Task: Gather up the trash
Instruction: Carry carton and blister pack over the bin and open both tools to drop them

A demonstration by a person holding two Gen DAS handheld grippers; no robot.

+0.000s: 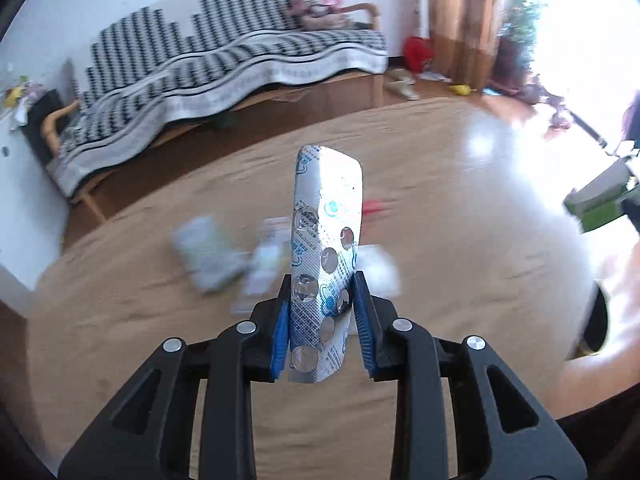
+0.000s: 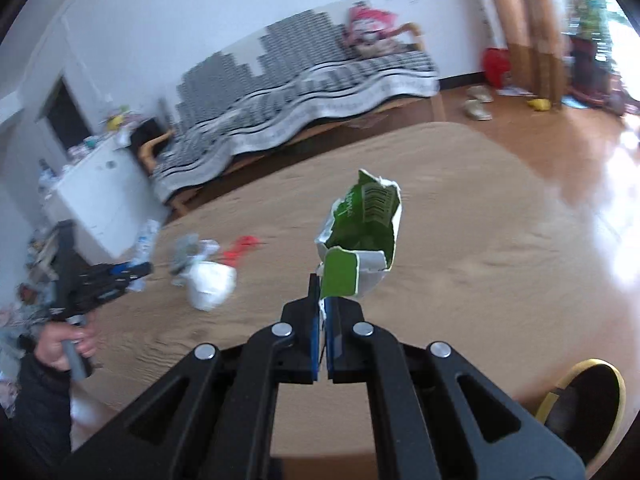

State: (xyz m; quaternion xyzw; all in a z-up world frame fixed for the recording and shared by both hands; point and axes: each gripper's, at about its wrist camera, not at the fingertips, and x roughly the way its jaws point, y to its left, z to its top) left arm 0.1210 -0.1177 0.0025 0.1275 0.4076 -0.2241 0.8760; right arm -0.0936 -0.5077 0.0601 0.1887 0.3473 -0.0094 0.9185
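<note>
Fingers of the left gripper (image 1: 320, 300) clamp an emptied silver blister pack (image 1: 326, 256), upright above the round wooden table (image 1: 460, 280); right gripper (image 2: 322, 292), shut, pinches a torn green wrapper (image 2: 360, 236). Loose litter (image 2: 208, 280) remains near the table's far-left edge. Step, judged: carrying both pieces off; next needs a bin, none visible.

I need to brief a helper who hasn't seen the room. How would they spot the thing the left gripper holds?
Look over the round wooden table before the striped sofa. The left gripper clamps a silver blister pack upright above the blurred litter. Its foil, blue print and empty round pockets set it apart.
</note>
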